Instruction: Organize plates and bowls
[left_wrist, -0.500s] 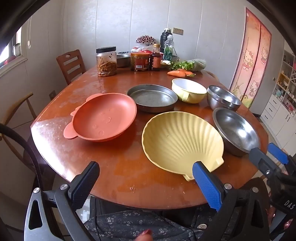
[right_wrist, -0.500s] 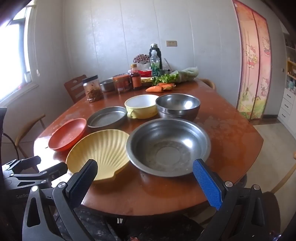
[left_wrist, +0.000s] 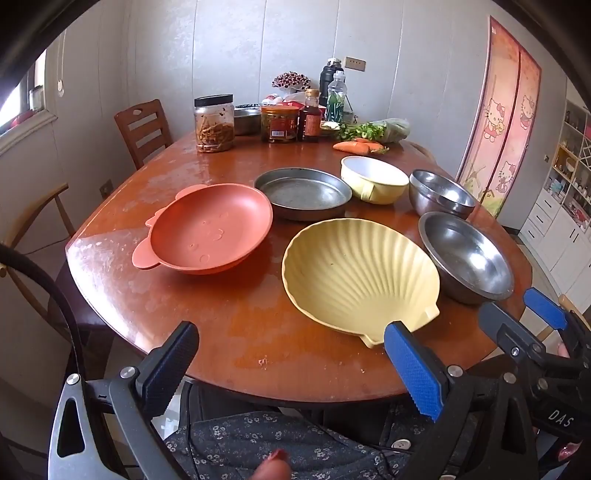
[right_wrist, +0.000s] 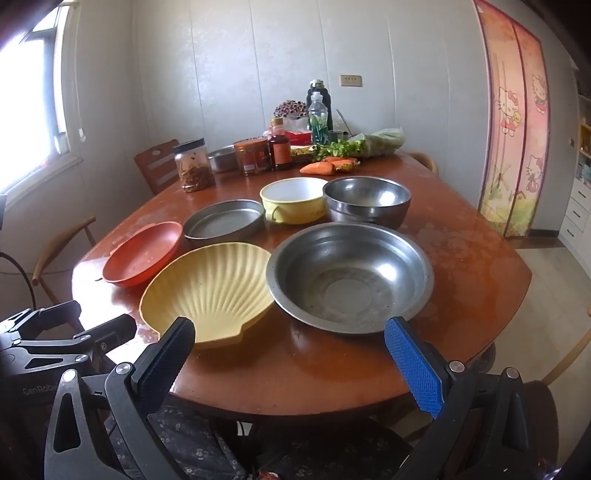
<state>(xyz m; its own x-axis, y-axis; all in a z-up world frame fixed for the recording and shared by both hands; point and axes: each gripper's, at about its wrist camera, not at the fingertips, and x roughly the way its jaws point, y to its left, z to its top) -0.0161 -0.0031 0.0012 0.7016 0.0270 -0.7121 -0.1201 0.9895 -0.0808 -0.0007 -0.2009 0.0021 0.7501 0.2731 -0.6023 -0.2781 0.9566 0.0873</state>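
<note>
- Our left gripper (left_wrist: 288, 363) hangs at the near edge of the round wooden table (left_wrist: 229, 325), jaws spread wide with nothing between them.
- Our right gripper (right_wrist: 288, 363) waits at the same near edge further right, jaws equally wide and holding nothing.
- Just past our left gripper's blue finger lies the yellow shell-shaped plate (left_wrist: 360, 277), flat on the table with its hinge end pointing toward us.
- Left of it, a little apart, sits the orange plate with ears (left_wrist: 210, 232).
- Right of the shell plate stands the wide steel bowl (right_wrist: 349, 277); in the right wrist view their rims look touching or nearly so.
- Behind these runs a second row: the flat steel pan (left_wrist: 303, 192) beside the orange plate's far rim, then the yellow handled bowl (left_wrist: 373, 179), then the deep steel bowl (right_wrist: 365, 199), each close to its neighbour.
- At the far side of the table we see a jar of pickles (left_wrist: 214, 123), a red-labelled jar (left_wrist: 279, 123), a sauce bottle (left_wrist: 312, 116), carrots (left_wrist: 356, 147) and leafy greens (left_wrist: 364, 130).
- A wooden chair (left_wrist: 144, 127) stands by the far left edge.
</note>
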